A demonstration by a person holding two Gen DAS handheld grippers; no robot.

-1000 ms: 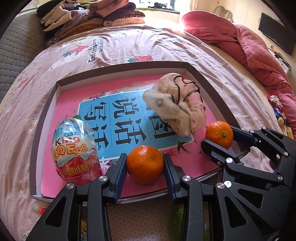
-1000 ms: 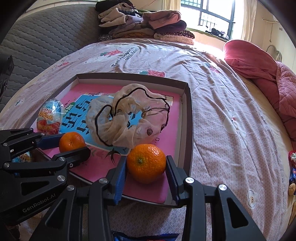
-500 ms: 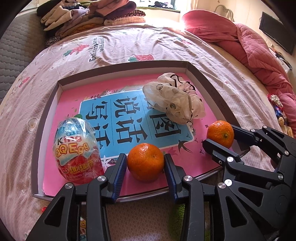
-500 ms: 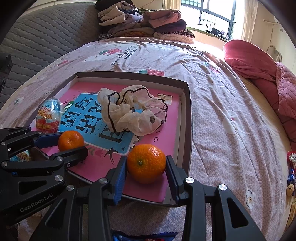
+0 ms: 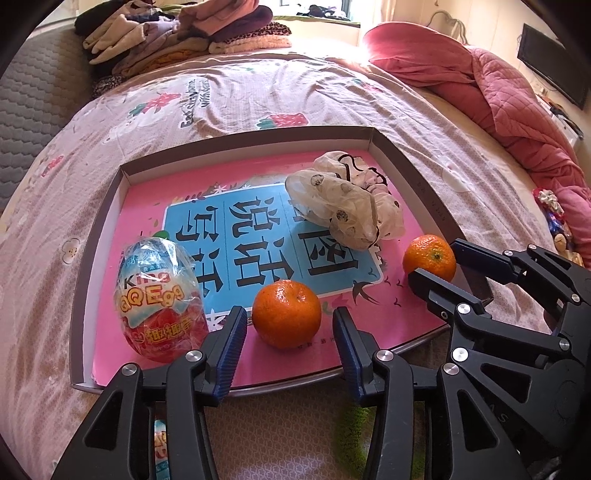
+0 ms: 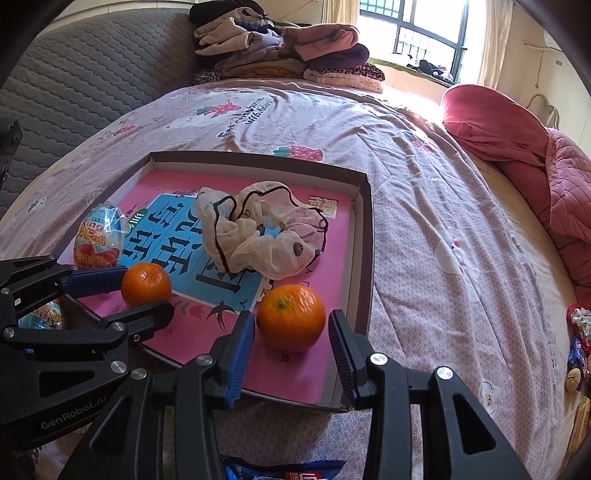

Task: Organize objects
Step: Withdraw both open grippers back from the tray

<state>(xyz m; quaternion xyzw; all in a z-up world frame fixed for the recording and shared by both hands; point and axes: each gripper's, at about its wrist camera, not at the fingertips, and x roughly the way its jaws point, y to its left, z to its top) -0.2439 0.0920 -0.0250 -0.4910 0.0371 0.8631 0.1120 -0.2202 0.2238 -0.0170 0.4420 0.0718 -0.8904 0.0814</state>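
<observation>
Left wrist view takes in the bed (image 5: 280,99), whose pink patterned cover fills most of the frame and carries everything else; its soft top probably explains why loose items are being gathered into a walled container and not left to roll. Centre frame lies the shallow box (image 5: 110,206), pink-floored with a blue printed panel, its low rim keeping round things in. At the upper left a pile of folded clothes (image 5: 177,33) sits well apart from the box, and a red quilt (image 5: 491,92) bunches at the upper right. Inside the box, right of centre, a crumpled sheer pouch (image 5: 347,206) lies slack on the panel, and at lower left a foil-wrapped toy egg (image 5: 159,291) stands near the front rim. Lower centre, the left gripper (image 5: 288,332) brackets one orange (image 5: 286,314); its jaws have just been opening, and slivers of pink floor now show on both sides, so the fruit looks released and resting on the box floor. In the right wrist view, the right gripper (image 6: 291,336) flanks a second orange (image 6: 291,321) near the box's lower right corner, narrow gaps showing on either side, so it too seems set down, not clamped.
</observation>
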